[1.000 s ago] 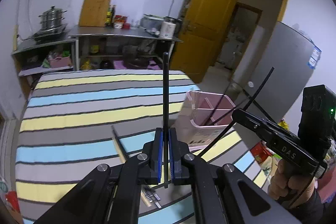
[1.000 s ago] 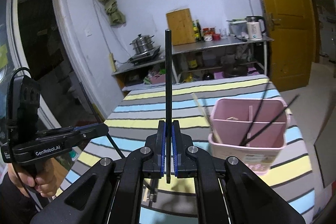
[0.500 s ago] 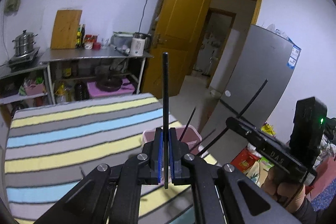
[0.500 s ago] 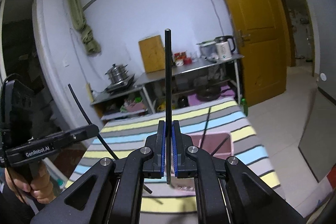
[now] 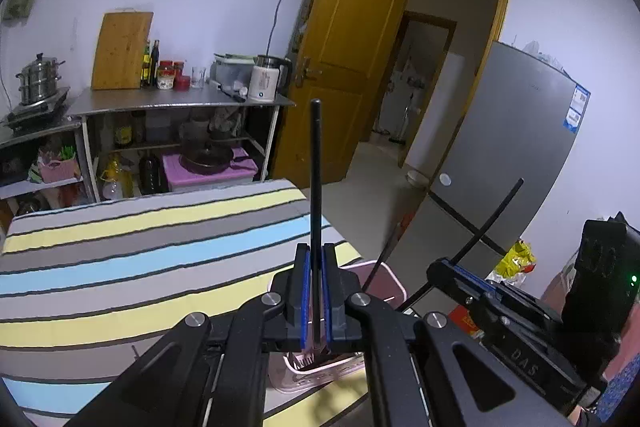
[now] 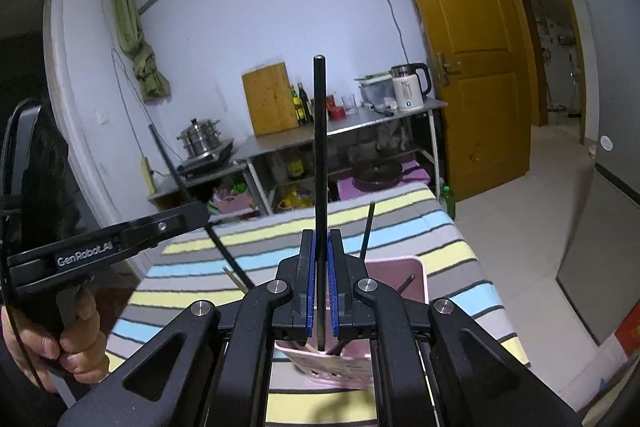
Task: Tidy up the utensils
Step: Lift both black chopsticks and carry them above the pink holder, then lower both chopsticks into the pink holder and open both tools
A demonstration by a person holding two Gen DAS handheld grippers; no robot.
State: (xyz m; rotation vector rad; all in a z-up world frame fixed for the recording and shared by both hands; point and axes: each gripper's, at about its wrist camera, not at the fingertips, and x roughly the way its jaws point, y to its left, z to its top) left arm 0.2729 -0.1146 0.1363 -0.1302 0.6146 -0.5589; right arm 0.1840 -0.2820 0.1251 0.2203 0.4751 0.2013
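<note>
Tool-wise, clenching both shut: pinching one black chopstick (image 5: 316, 167) upright in the left tool (image 5: 316, 267), and pinching a second chopstick (image 6: 319, 147) the same way in the right tool (image 6: 320, 255). Holding both above the pink holder (image 5: 386, 277), which is standing on the striped desk (image 5: 120, 267) by its right edge, with the lower stick ends hanging at about rim level; not managing to tell whether just above the rim or just inside it. Counting at least two dark sticks (image 6: 367, 231) already leaning inside the holder, so judging the sorting as partly done. Judging these two as the step in hand: lowering them into a compartment and letting go not yet done. Spotting a pale stick (image 6: 234, 275) lying on the cloth left of the holder, so probably leaving at least that to collect. Not being able to say what else is lying on the desk behind the tools.
</note>
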